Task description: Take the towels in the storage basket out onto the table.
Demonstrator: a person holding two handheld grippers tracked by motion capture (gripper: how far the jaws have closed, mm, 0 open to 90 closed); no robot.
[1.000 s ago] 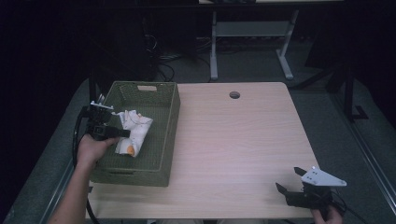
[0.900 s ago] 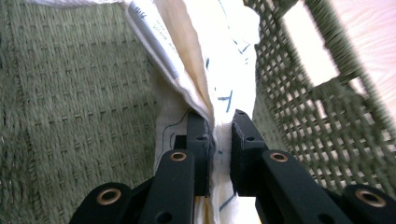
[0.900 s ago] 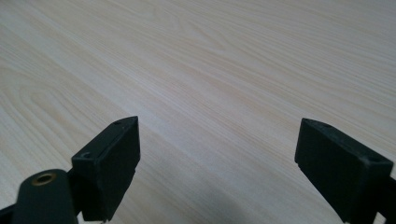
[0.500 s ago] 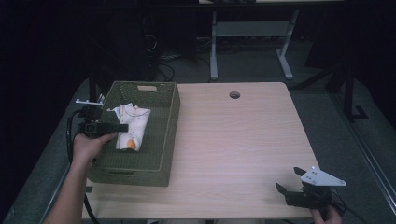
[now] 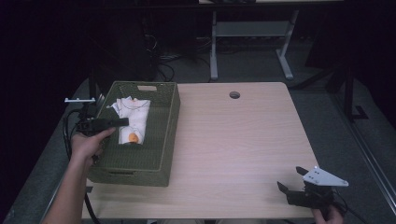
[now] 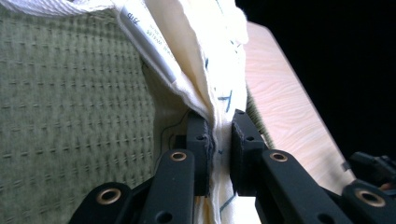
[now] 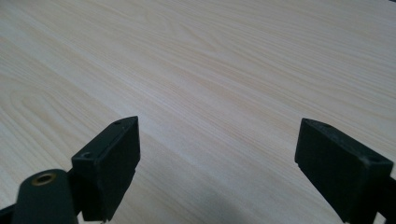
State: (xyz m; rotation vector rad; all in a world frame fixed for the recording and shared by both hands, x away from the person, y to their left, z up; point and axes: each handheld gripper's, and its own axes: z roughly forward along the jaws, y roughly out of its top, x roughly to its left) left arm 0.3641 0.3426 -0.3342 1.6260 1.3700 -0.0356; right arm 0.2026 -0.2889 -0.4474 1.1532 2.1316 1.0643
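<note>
Two black grippers work at a pale wood-grain tabletop (image 5: 233,140) with rounded corners. The left gripper (image 6: 219,149) is clamped tight on a fold of cream cloth (image 6: 205,70): its flat black pads press the fabric from both sides, and the cloth rises above them in soft layers with thin dark stitching and a printed white label. In the high view this gripper (image 5: 122,122) reaches level over the left wall of a green basket (image 5: 166,135), with its tips over the cloth (image 5: 133,119).

The basket is rectangular, woven in a fine even grid, with a slot handle cut in its far wall. It stands at the tabletop's left edge, running from near the far left corner toward the near one. The cloth lies crumpled in its far half, with a small orange patch (image 5: 132,137) on its near part.

The right gripper (image 5: 290,179) sits at the near right corner, with a grey three-cornered plate on top. Its blocky jaws stand wide apart over bare wood and hold nothing (image 7: 217,163).

A small round hole (image 5: 234,94) marks the tabletop near its far edge.
</note>
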